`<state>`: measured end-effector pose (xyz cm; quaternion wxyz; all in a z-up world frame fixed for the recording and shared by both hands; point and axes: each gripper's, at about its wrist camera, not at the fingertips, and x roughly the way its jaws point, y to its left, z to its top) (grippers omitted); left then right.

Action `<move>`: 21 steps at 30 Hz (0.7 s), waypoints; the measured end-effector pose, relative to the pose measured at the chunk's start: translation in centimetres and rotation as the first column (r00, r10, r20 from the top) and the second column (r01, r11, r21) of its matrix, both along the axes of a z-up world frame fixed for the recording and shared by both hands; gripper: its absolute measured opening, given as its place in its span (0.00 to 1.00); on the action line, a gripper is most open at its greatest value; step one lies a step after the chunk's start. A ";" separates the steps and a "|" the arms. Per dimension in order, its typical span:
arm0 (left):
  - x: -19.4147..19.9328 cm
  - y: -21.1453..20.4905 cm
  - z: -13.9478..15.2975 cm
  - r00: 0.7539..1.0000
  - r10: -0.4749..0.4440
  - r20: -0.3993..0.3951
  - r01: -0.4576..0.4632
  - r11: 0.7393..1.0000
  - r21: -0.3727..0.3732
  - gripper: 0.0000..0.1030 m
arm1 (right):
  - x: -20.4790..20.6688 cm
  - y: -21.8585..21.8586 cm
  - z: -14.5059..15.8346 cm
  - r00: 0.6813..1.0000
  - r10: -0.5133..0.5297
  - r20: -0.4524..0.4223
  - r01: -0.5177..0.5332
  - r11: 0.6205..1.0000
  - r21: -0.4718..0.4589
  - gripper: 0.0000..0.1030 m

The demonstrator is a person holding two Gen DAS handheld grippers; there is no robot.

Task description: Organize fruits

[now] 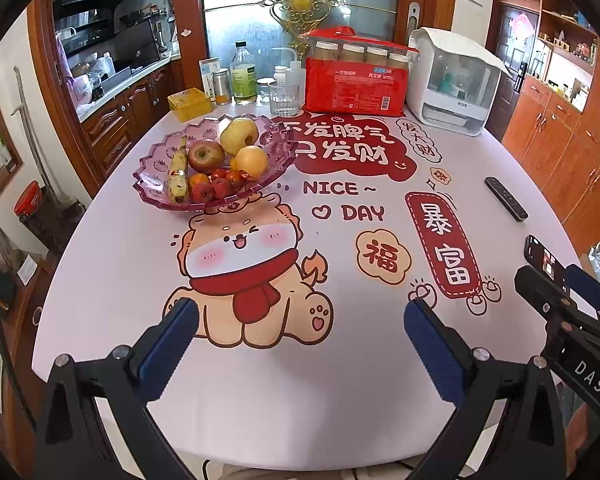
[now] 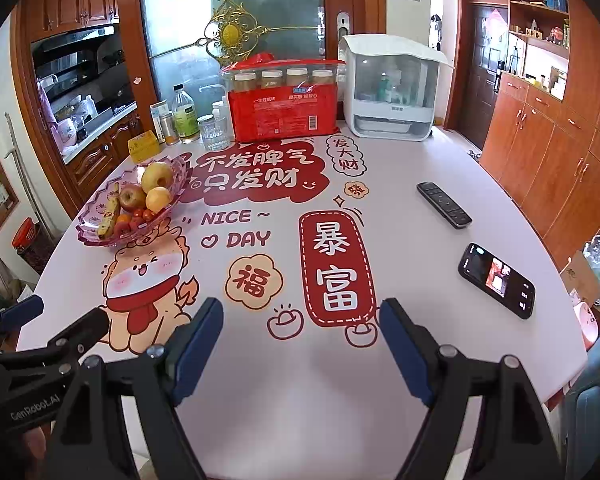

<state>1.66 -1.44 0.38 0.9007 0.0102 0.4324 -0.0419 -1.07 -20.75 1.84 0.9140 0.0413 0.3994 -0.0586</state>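
While the left gripper [image 1: 300,320] hangs over the near part of the printed tablecloth [image 1: 340,380] with its 2 blue-padded fingers spread wide and nothing between them, the left wrist view shows the pink fruit bowl [image 1: 152,196] far off to the left, holding a banana [image 1: 178,174], a red apple [image 1: 206,155], 2 yellow apples and several small red fruits. From the right wrist view, the right gripper [image 2: 302,322] is likewise wide open and empty above the cloth, the fruit bowl [image 2: 96,236] sits well away at the far left, and a remote [image 2: 444,205] and a phone [image 2: 496,280] lie apart on the right side.
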 end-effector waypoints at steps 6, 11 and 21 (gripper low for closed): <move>0.0 -0.1 0.0 1.000 0.002 -0.002 -0.002 1.000 0.000 0.99 | 0.0 -0.1 0.1 1.000 0.002 0.002 -0.002 1.000 0.006 0.78; 0.0 -0.1 -0.1 1.000 0.002 -0.004 -0.002 1.000 -0.003 0.99 | 0.0 0.0 0.0 1.000 0.006 0.003 -0.006 1.000 0.006 0.78; -0.1 -0.2 -0.2 1.000 -0.001 -0.005 0.001 1.000 -0.004 0.99 | 0.0 0.0 -0.1 1.000 0.006 0.002 -0.006 1.000 0.008 0.78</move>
